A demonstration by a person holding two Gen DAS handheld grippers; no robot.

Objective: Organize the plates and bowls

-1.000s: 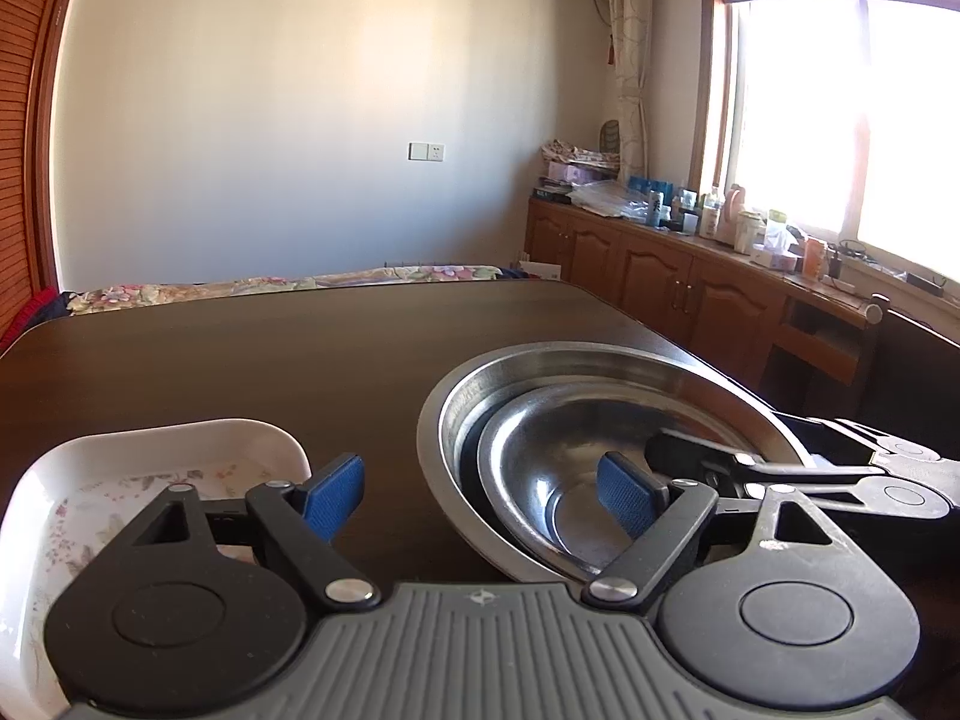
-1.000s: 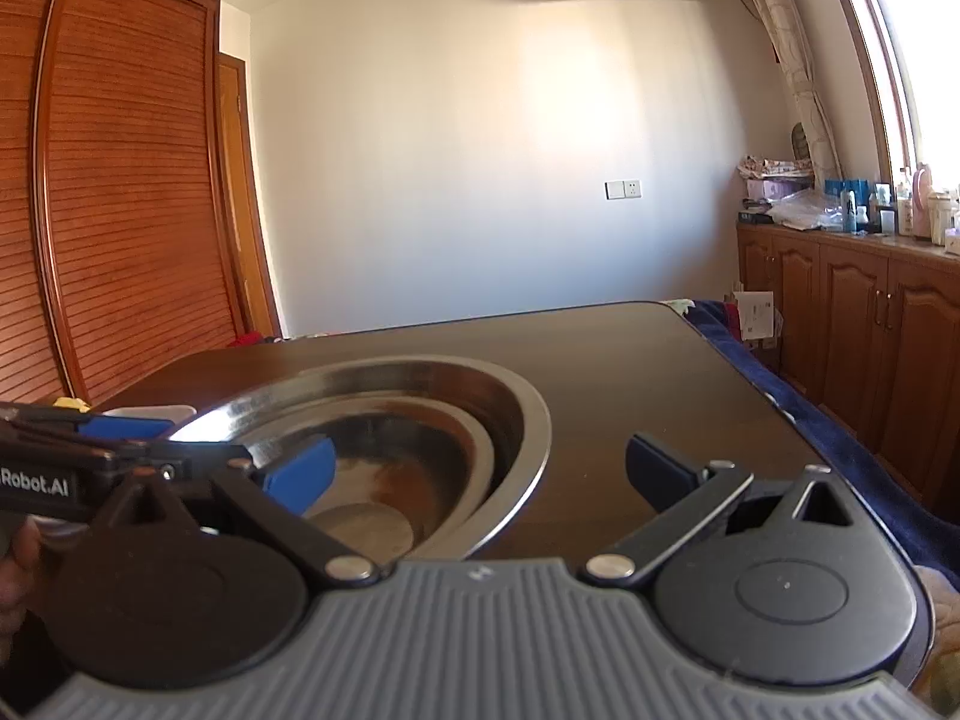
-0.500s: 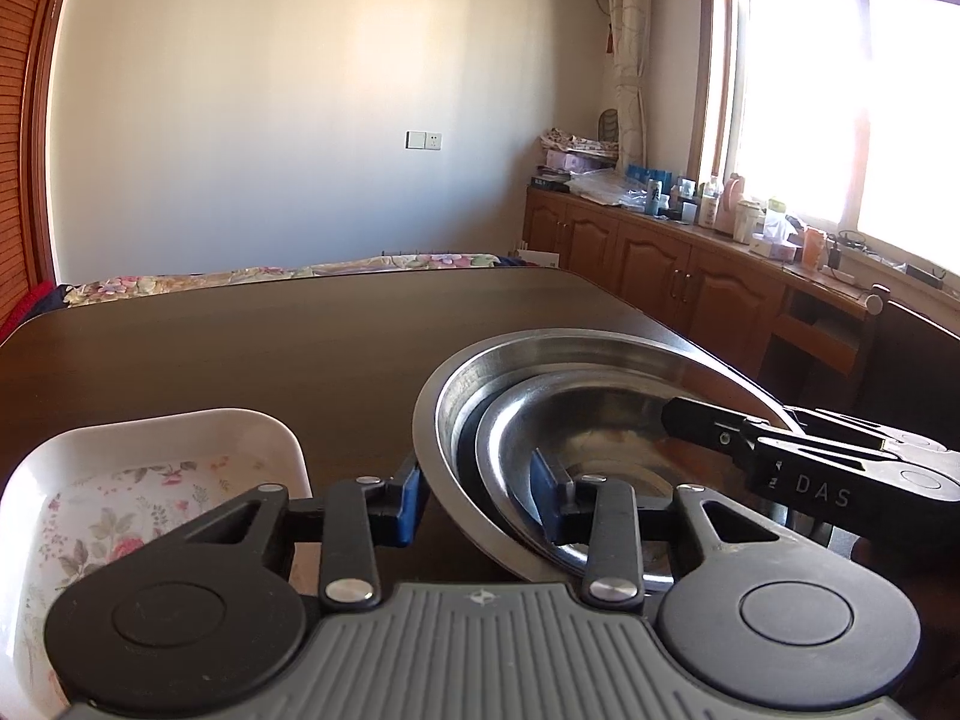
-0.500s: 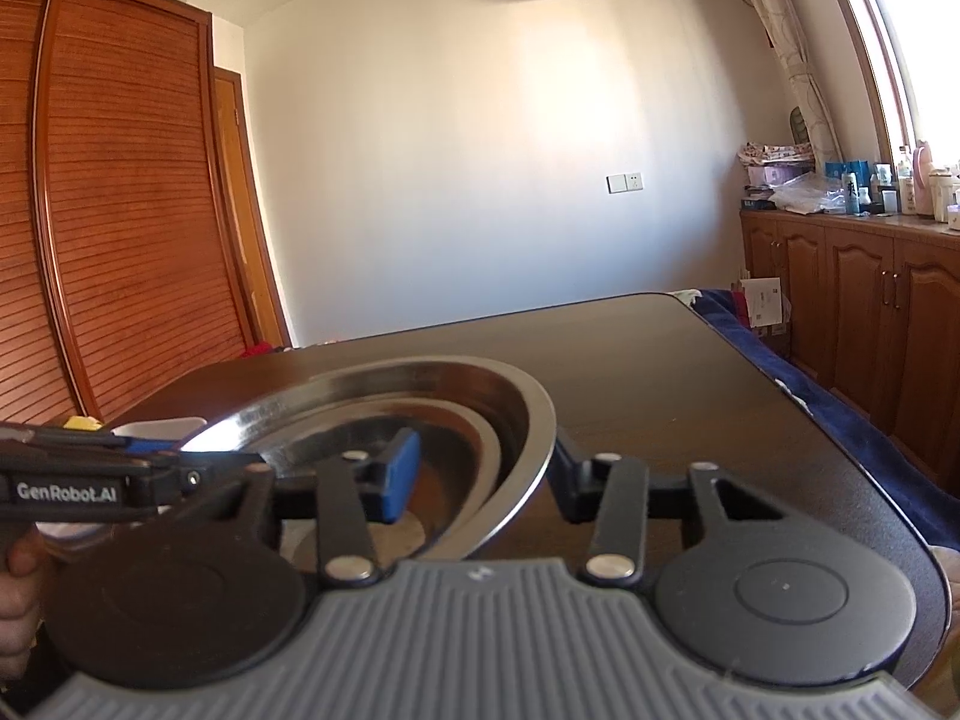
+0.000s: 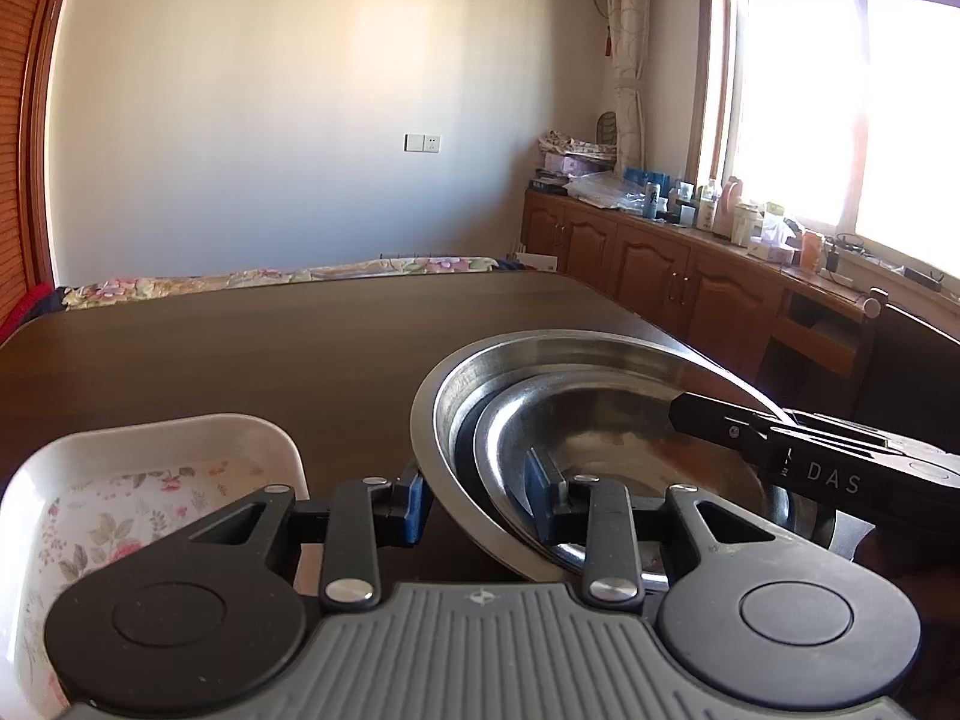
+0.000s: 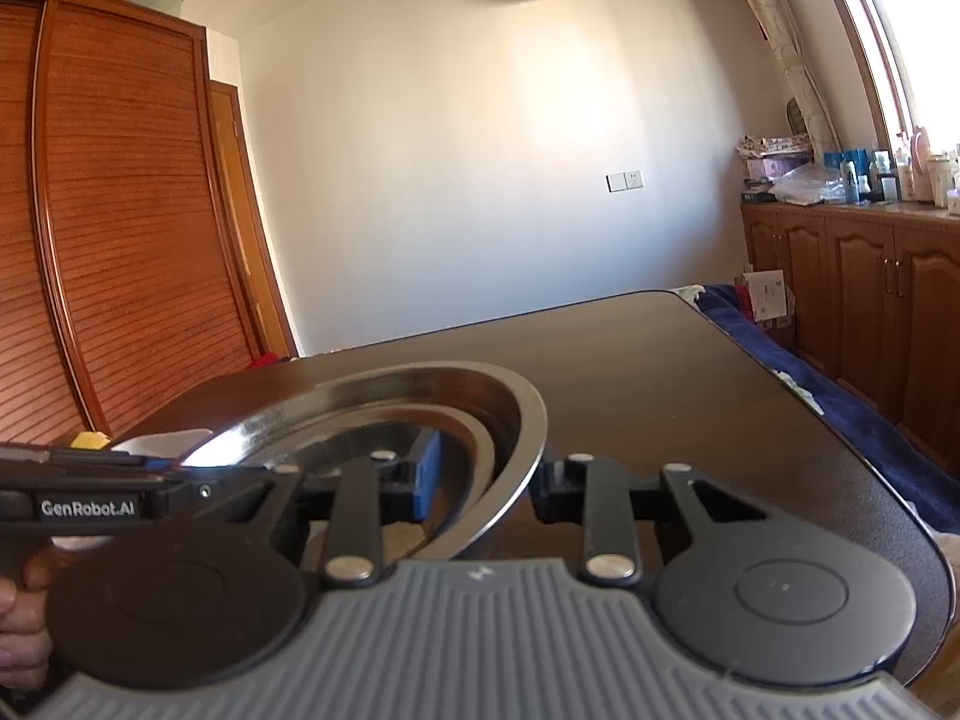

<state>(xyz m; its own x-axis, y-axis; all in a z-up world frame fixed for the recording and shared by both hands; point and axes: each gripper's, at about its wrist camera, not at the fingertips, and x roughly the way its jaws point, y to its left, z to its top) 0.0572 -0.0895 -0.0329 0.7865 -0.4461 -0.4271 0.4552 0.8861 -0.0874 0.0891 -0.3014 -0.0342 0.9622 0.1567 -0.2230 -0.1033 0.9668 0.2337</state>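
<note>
as claws [image 5: 480, 501] close, bowl [image 5: 540, 354] between

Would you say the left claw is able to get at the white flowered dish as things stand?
Probably not right away: the left claw is closing over the rim of the big steel bowl. The white dish sits just beside it, nothing between, so it would need to let go first.

Two steel bowls [image 5: 600, 372], one floral dish [image 5: 150, 468]

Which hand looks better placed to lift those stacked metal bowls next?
Neither alone, probably both. The left gripper is closing across the near rim of the steel bowls; the right gripper is closing across the opposite rim. Lifting together should keep the stack level.
</note>
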